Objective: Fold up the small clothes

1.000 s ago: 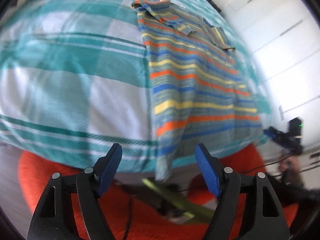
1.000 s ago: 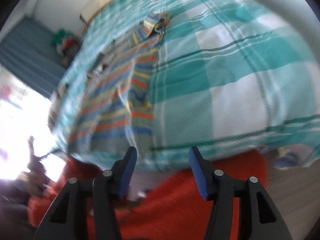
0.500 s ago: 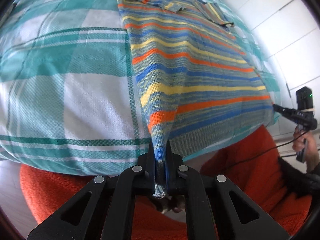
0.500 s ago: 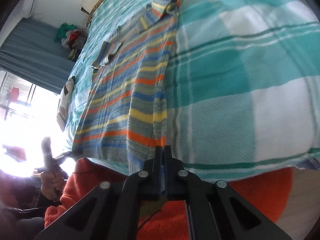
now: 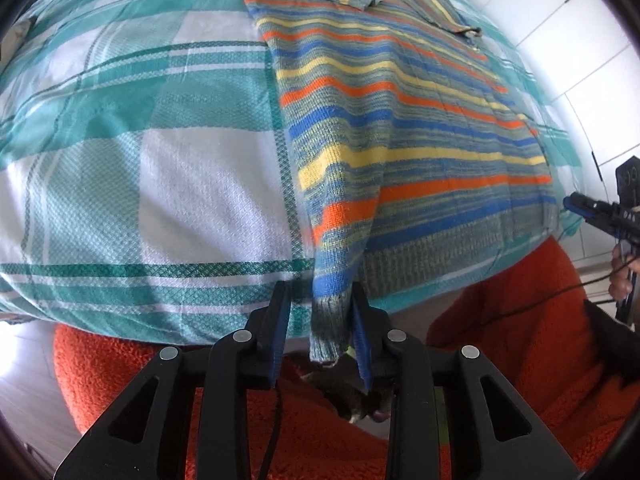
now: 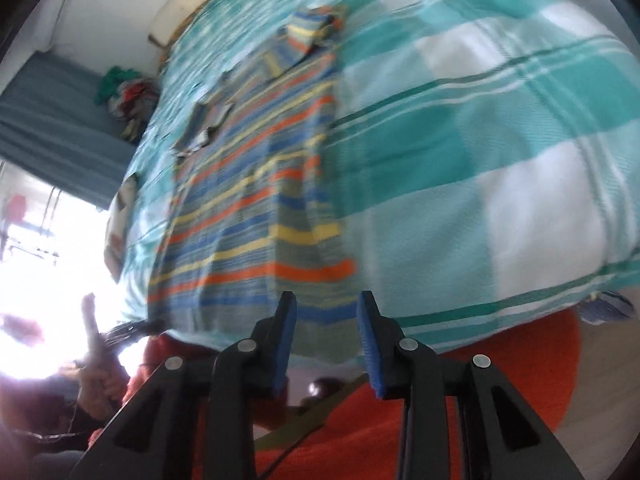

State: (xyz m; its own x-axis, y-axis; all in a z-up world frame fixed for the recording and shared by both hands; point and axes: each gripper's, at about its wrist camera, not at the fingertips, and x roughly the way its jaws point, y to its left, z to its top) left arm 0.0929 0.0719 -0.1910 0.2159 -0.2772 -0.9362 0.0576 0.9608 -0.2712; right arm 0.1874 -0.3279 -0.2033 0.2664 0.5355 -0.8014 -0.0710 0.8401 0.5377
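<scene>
A: Where's the striped shirt (image 5: 400,128)?

B: Flat on the checked bedspread (image 5: 160,160), its hem hanging over the bed's near edge.

A: And the grips?

B: 0.5 s ago both were pinched shut on hem corners. Now the left gripper (image 5: 318,336) has its fingers spread, a hem corner loose between them. The right gripper (image 6: 326,340) is spread too, empty, just below the hem.

A: Meaning?

B: Probably smoothing is finished; folding hasn't begun.
</scene>
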